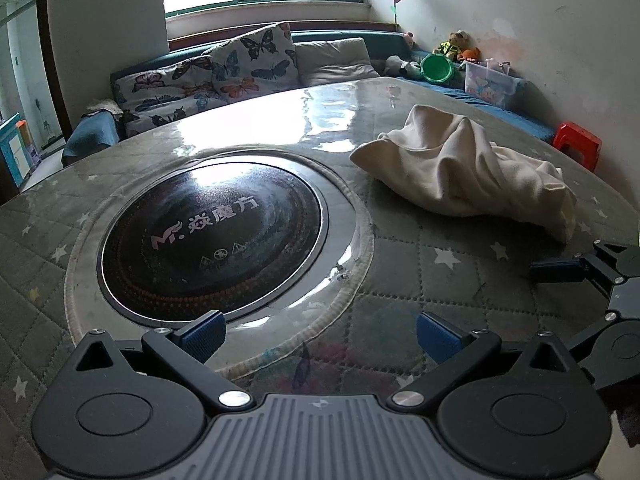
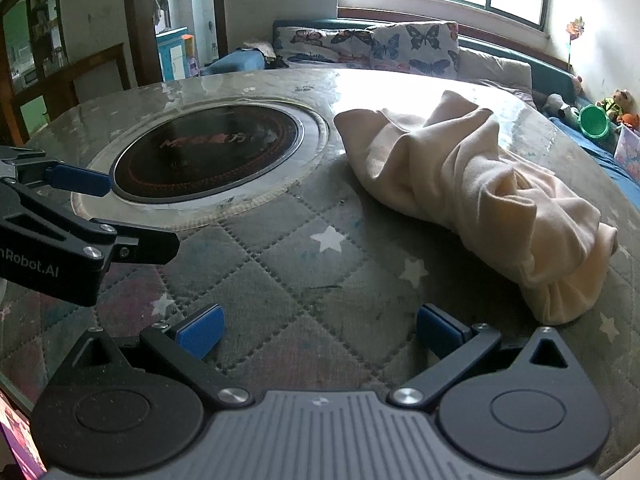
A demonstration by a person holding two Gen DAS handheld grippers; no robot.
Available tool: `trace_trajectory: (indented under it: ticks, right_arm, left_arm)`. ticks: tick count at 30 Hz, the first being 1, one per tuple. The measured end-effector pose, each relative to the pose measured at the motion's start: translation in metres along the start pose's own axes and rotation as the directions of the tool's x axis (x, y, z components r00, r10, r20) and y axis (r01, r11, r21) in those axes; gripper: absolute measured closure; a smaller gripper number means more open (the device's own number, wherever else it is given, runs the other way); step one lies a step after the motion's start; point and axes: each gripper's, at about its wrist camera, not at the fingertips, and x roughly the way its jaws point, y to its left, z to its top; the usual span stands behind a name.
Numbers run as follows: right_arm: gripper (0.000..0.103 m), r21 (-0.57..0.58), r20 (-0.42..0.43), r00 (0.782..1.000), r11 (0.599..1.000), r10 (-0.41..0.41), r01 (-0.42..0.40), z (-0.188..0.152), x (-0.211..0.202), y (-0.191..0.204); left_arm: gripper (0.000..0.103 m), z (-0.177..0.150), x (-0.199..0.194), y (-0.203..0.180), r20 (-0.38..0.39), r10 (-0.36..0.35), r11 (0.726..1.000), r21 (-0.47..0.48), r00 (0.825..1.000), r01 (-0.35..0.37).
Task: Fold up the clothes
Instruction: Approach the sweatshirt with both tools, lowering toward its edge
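A crumpled cream garment (image 1: 472, 172) lies bunched on the right side of the round quilted table (image 1: 400, 280); it also shows in the right wrist view (image 2: 480, 196). My left gripper (image 1: 320, 336) is open and empty, low over the table's near side, left of the garment. My right gripper (image 2: 320, 332) is open and empty, a short way in front of the garment's near end. The right gripper shows at the right edge of the left wrist view (image 1: 600, 276), and the left gripper shows at the left edge of the right wrist view (image 2: 80, 220).
A black round induction cooktop (image 1: 212, 240) is set into the table's middle, also in the right wrist view (image 2: 208, 160). A sofa with butterfly cushions (image 1: 208, 72) stands behind. A green bucket (image 1: 438, 68), toys and a red stool (image 1: 578, 144) are at the right.
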Motion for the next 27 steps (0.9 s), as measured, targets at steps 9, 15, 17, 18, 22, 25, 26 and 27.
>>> trace_trajectory:
  ticks: [9,15,17,18,22,25,26,27]
  right_arm:
    - [0.000,-0.012,-0.009,1.000,1.000,0.018,-0.018,0.003,0.000,-0.002]
    - [0.000,-0.017,-0.019,0.999,0.999,0.027,-0.028,0.003,-0.003,-0.005]
    - [0.000,-0.020,-0.015,1.000,1.000,0.023,-0.024,0.004,-0.005,-0.006]
    - [0.000,-0.021,-0.012,1.000,1.000,0.023,-0.023,0.004,-0.007,-0.007]
    - [0.000,-0.024,0.002,1.000,1.000,0.019,-0.019,0.006,-0.014,-0.010]
    - [0.000,-0.028,0.008,1.000,1.000,0.011,-0.011,0.008,-0.019,-0.014]
    - [0.001,-0.028,0.009,1.000,1.000,0.009,-0.008,0.008,-0.020,-0.015]
    - [0.001,-0.028,0.010,1.000,1.000,0.008,-0.007,0.008,-0.022,-0.016]
  left_arm:
    - [0.000,0.002,-0.001,-0.002,-0.005,0.005,1.000,0.016,1.000,-0.005]
    - [0.000,0.006,-0.001,-0.006,-0.007,0.000,1.000,0.028,1.000,0.001]
    - [0.000,0.007,-0.001,-0.008,-0.007,0.001,0.999,0.039,1.000,-0.001]
    - [0.000,0.008,-0.001,-0.010,-0.008,0.001,0.999,0.044,1.000,0.000]
    - [0.000,0.011,0.000,-0.015,-0.016,-0.002,0.998,0.060,1.000,0.003]
    - [0.000,0.014,0.002,-0.019,-0.025,-0.009,0.998,0.067,1.000,0.010]
    - [0.000,0.015,0.003,-0.020,-0.029,-0.010,0.997,0.070,1.000,0.012]
    - [0.000,0.016,0.003,-0.021,-0.031,-0.010,0.997,0.074,0.999,0.013]
